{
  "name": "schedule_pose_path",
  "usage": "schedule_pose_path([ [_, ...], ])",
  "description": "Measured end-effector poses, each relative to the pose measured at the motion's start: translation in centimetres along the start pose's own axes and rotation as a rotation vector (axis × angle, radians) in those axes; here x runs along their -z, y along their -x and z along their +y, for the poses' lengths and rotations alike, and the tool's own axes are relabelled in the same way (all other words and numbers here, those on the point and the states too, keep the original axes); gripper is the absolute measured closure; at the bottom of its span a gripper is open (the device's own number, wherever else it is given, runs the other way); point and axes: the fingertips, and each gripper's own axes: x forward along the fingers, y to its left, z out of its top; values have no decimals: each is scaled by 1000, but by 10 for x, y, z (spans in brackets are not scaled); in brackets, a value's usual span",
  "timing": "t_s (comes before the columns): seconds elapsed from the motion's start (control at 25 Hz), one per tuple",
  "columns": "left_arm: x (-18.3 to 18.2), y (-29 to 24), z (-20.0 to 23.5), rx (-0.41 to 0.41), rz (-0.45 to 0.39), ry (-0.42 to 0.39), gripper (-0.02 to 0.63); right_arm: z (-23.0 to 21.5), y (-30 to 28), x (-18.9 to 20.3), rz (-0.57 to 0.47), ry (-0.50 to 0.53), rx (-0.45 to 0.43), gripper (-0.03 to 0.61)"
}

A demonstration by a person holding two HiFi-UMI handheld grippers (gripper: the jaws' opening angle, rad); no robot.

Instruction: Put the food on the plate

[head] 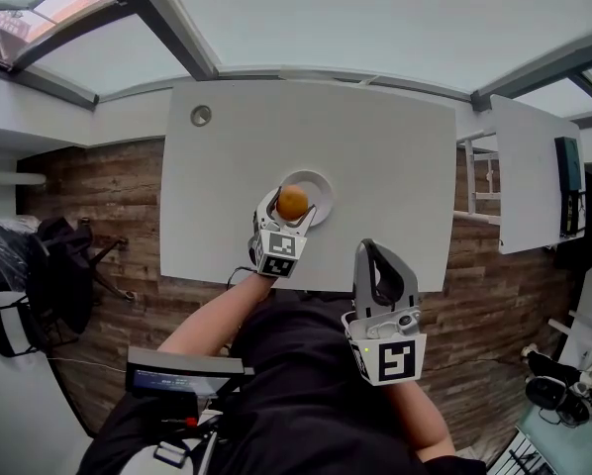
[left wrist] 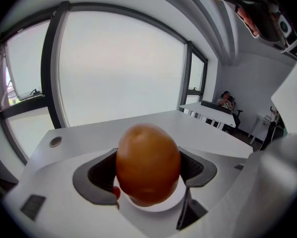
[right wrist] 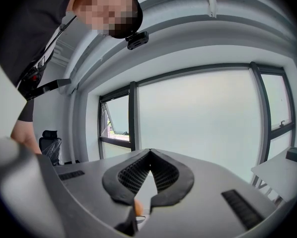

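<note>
the left gripper (head: 290, 212) stands wide, its dark pads against the sides of the smooth, orange-brown, egg-shaped piece of food (left wrist: 148, 162), which it holds over the near left part of the round white plate (head: 322, 183) on the white rectangular table (head: 375, 146). whether the food already rests on the plate is unclear. the step in hand looks like the placing itself; next comes settling it down, spreading the jaws and backing off without rolling it. the right gripper (right wrist: 149, 153) hangs closed and empty, nearer the person.
</note>
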Motion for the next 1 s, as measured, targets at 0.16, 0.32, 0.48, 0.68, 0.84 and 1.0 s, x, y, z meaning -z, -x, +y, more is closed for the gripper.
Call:
schedule_pose_path([
  [0.16, 6, -10, -1, 7, 26, -12, 267, -10, -2, 2, 4, -9, 18, 581],
  [0.32, 16, -12, 1, 9, 52, -24, 267, -9, -1, 1, 4, -12, 22, 581],
  [0.48, 21, -21, -1, 13, 71, -31, 267, -15, -2, 4, 8, -18, 20, 581],
  [0.68, 24, -27, 1, 19, 92, -28, 267, -10, -4, 5, 14, -17, -13, 580],
  [0.84, 40, -27, 7, 19, 127, -25, 267, -9, -4, 6, 13, -15, -15, 581],
  [1.0, 49, -31, 8, 25, 151, -37, 267, -15, -2, 9, 24, -12, 2, 580],
])
